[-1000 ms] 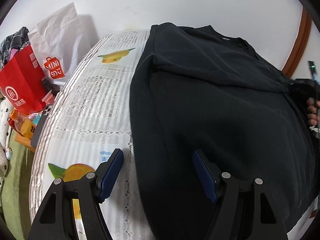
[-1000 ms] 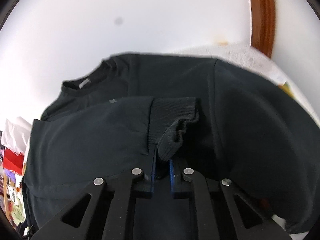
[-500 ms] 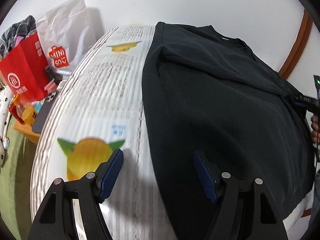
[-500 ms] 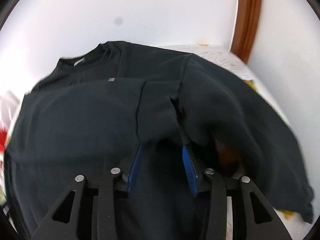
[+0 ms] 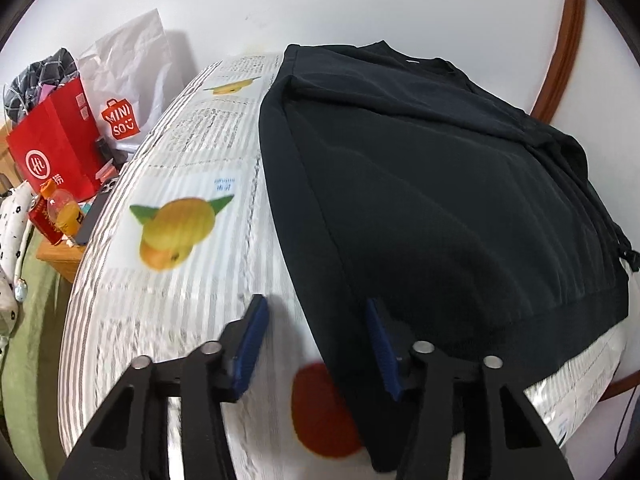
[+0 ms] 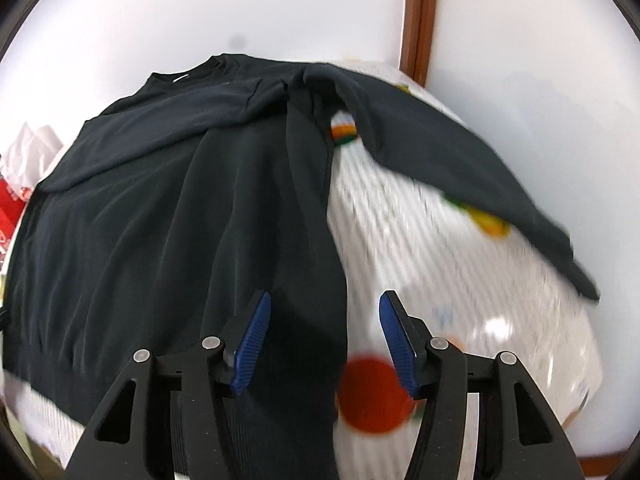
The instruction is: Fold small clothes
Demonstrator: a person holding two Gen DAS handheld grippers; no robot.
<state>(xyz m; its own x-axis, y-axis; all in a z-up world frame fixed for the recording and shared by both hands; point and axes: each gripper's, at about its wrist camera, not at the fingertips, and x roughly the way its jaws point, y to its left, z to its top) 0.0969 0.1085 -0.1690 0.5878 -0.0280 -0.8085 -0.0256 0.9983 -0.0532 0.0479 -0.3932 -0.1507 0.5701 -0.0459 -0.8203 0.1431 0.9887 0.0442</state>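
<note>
The black top lay flat on the bench, one sleeve out to the right. Our left claw and right claw both gaped wide and empty over its side edges. We judged each should pinch only the hem corner, evenly, before folding.

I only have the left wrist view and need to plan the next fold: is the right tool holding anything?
Observer: No. The right tool is open and empty, its fingers straddling the side edge of the sweatshirt.
Operator: Is the sleeve on that side folded in?
Observer: No. That sleeve lies stretched out sideways over the tablecloth, away from the body.
Operator: Anything else under that tool?
Observer: Only a red fruit print on the cloth.
</note>
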